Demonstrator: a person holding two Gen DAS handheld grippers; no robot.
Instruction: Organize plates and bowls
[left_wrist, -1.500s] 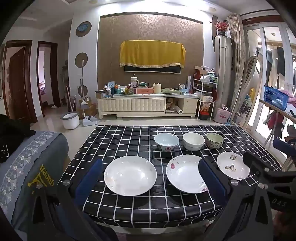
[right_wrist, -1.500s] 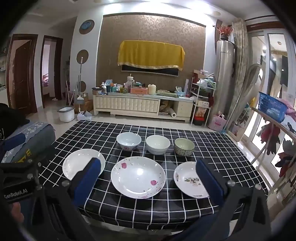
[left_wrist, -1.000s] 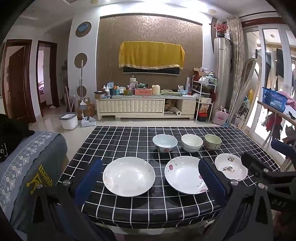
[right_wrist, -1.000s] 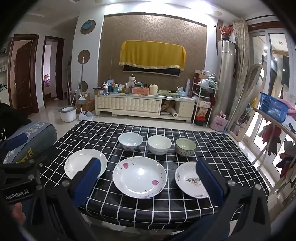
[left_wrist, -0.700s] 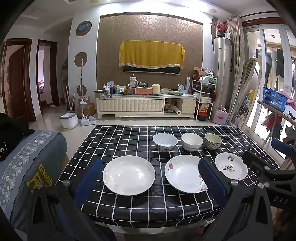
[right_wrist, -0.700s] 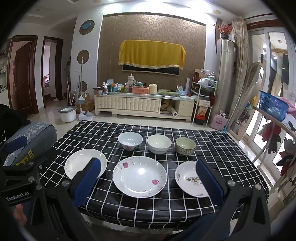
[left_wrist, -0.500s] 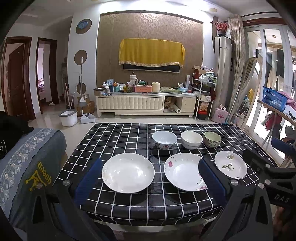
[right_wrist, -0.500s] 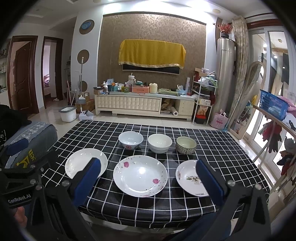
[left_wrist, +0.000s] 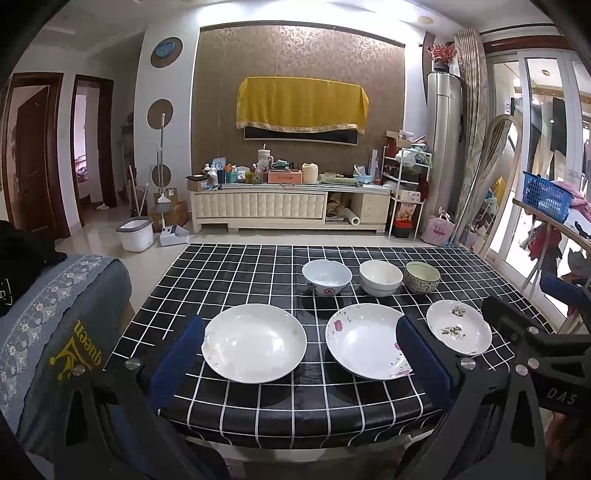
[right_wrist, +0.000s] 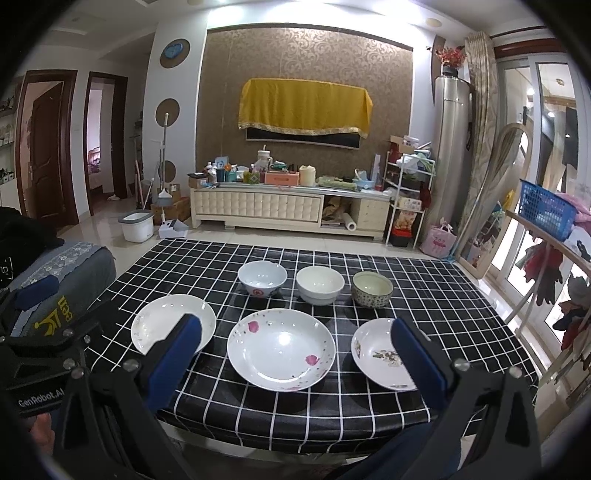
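Three plates lie in a front row on the black checked table (left_wrist: 236, 269): a plain white plate (left_wrist: 254, 342) (right_wrist: 168, 321) at left, a pink-petalled plate (left_wrist: 364, 339) (right_wrist: 281, 348) in the middle, a small flowered plate (left_wrist: 459, 326) (right_wrist: 380, 354) at right. Behind them stand a light blue bowl (left_wrist: 327, 277) (right_wrist: 262, 277), a white bowl (left_wrist: 381, 277) (right_wrist: 320, 284) and a green patterned bowl (left_wrist: 422, 277) (right_wrist: 371, 288). My left gripper (left_wrist: 300, 334) hovers open before the near edge, framing the plain plate. My right gripper (right_wrist: 297, 334) hovers open around the petalled plate. Both hold nothing.
A grey-blue cushioned seat (left_wrist: 55, 317) flanks the table's left side. A drying rack with a blue basket (right_wrist: 546, 208) and hanging clothes stands at the right. Beyond the table lie open floor, a white bin (left_wrist: 135, 233) and a cluttered TV cabinet (left_wrist: 288, 205).
Both views have drifted slightly; the dishes sit a little higher and farther in frame. No dish has moved and both grippers stay open.
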